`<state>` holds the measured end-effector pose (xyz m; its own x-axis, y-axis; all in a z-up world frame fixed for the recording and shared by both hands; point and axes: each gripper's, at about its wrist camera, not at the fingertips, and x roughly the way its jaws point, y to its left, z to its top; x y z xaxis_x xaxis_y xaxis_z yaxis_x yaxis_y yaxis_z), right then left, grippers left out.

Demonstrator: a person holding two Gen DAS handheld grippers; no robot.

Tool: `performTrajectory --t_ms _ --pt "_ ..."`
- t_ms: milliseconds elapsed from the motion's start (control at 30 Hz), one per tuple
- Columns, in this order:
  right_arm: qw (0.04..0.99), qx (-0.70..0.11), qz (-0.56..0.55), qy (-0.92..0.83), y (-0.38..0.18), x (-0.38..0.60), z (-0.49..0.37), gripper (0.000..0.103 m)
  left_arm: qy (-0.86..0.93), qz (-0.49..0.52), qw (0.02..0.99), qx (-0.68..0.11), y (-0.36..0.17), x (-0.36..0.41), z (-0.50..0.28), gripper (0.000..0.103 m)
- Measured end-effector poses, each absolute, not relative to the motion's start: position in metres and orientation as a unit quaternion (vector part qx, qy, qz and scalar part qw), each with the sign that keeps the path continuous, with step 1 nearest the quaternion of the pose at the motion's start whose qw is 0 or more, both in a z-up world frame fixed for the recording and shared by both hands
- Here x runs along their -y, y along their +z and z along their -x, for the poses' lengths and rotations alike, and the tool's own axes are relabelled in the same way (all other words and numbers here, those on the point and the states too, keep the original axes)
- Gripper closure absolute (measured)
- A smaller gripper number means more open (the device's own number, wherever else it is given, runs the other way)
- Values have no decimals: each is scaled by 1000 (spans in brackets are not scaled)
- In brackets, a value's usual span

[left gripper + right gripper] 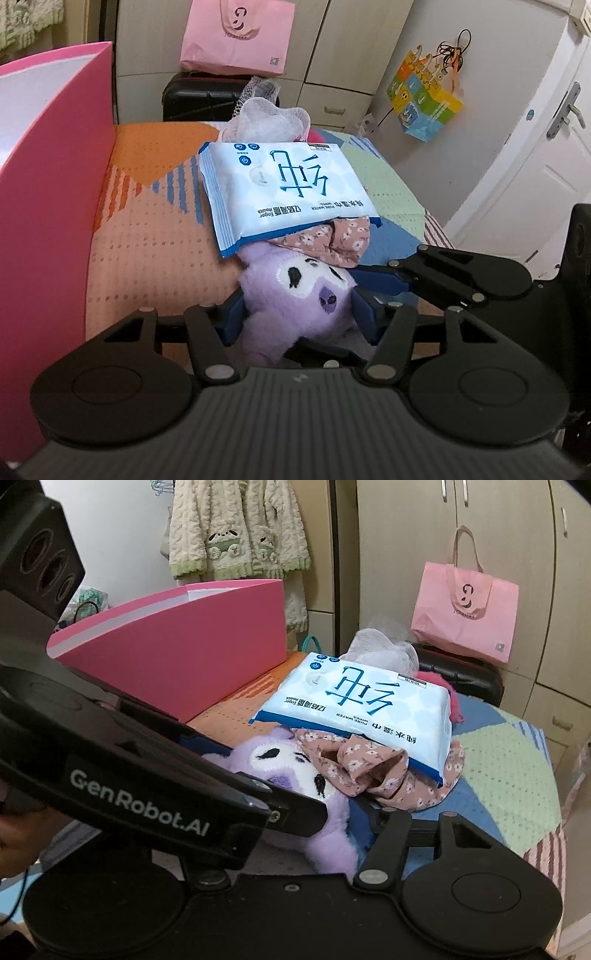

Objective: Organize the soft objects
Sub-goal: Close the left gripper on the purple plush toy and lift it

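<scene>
Left hand-held gripper (299,321) clamped on purple plush toy (295,291) atop patchwork bedspread (147,236), pink box (48,184) beside, wardrobe (332,55) behind.

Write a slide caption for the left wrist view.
Left hand-held gripper straddles purple plush toy under wipes pack beside pink box.

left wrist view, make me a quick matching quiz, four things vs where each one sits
Things:
1. wet wipes pack
2. purple plush
3. pink box
4. pink tote bag

Places:
A. standing at the left edge of the bedspread
B. between the left gripper's blue pads
C. on the black suitcase at the back
D. lying on top of the floral cloth

Pairs: 1-D, 2-B, 3-A, 4-C
</scene>
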<state>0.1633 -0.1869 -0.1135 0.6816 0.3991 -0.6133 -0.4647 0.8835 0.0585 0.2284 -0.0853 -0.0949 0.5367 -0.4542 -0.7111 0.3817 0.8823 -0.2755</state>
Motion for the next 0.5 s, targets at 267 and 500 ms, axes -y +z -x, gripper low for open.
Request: performTrajectory --t_ms 267,500 --pt "910 -331 4 251 -106 190 -148 37 -240 30 866 -437 -78 82 -215 45" --pt "906 -338 -31 251 -78 189 -149 38 -247 10 874 -418 -39 75 -206 45"
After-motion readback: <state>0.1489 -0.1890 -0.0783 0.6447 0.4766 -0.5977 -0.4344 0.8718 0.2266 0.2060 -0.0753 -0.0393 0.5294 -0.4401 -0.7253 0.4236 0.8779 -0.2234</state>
